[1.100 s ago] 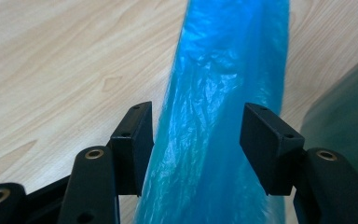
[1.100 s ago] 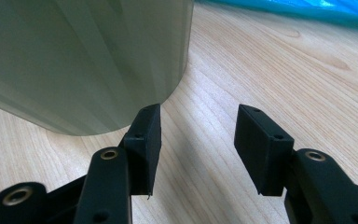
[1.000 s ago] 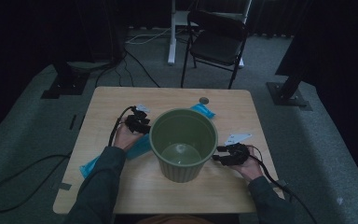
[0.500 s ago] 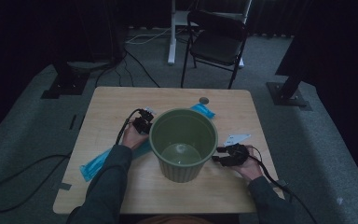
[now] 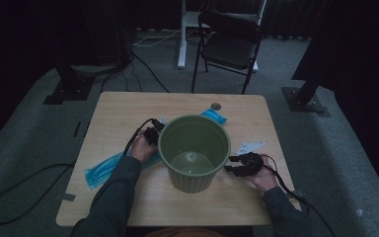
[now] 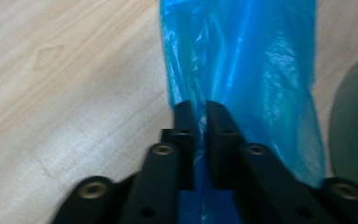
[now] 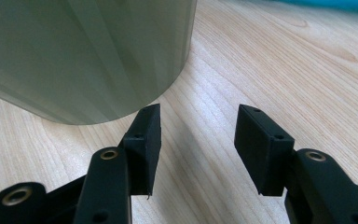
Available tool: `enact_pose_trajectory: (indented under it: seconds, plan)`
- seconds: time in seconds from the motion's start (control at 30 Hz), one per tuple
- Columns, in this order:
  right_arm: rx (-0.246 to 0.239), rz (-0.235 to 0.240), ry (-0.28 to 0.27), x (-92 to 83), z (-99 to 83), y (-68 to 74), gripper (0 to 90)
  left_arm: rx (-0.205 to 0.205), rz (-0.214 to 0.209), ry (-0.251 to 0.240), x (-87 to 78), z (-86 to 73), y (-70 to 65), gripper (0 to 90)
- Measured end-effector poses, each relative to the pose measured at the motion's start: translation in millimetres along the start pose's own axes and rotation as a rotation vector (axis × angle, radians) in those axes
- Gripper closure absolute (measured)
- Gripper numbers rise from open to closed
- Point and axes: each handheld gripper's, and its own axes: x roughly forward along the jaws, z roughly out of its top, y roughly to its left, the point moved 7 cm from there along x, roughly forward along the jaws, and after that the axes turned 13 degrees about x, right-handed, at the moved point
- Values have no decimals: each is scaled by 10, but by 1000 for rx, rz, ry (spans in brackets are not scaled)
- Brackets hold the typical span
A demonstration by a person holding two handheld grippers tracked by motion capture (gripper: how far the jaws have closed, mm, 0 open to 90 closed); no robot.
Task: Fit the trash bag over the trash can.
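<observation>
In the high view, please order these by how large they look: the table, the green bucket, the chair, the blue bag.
1. table
2. chair, though it stands farther away
3. green bucket
4. blue bag, partly hidden

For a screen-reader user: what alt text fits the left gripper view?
The left hand-held gripper, jaws nearly shut, pinches a fold of a crinkled blue plastic bag lying on a light wooden table. A dark green bin edges in at right.

A black folding chair (image 5: 229,42) stands beyond the desk (image 5: 118,108) on grey carpet. Cables (image 5: 143,49) trail across the floor. A small round thing (image 5: 216,106), perhaps a coin, lies near the desk's far edge.
</observation>
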Motion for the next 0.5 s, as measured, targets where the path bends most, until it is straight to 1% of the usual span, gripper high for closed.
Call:
enact_pose_trajectory:
  seconds: [0.03, 0.1, 0.13, 0.17, 0.2, 0.23, 0.27, 0.3, 0.33, 0.37, 0.4, 0.5]
  plan:
    - [3, -2, 4, 2, -4, -3, 504, -16, -20, -12, -5, -15, 2, 894]
    - [3, -2, 4, 1, -6, -5, 505, -30, -35, -19, -27, -55, 23, 898]
    - [6, -2, 4, -2, -8, -11, 505, -47, -44, -20, -44, -82, 44, 900]
    - [6, -2, 4, -2, -8, -14, 505, -65, -47, -32, -85, -114, 69, 900]
    - [6, -2, 4, -2, -8, -14, 505, -65, -47, -32, -85, -114, 69, 899]
    - [8, -2, 5, -1, -10, -16, 505, -70, -44, -42, -122, -130, 90, 899]
    - [8, -1, 5, 0, -11, -18, 505, -85, -46, -61, -167, -140, 111, 899]
    - [9, -1, 7, 2, -13, -20, 505, -89, -41, -75, -221, -147, 132, 900]
    - [9, -1, 7, 3, -13, -21, 504, -100, -28, -108, -333, -146, 167, 900]
    - [9, -1, 7, 3, -13, -21, 504, -100, -28, -108, -333, -146, 167, 900]
    - [9, 1, 8, 4, -13, -15, 505, -98, -19, -122, -408, -148, 190, 900]
    - [8, 2, 9, 7, -13, -9, 505, -104, -1, -151, -550, -153, 230, 900]
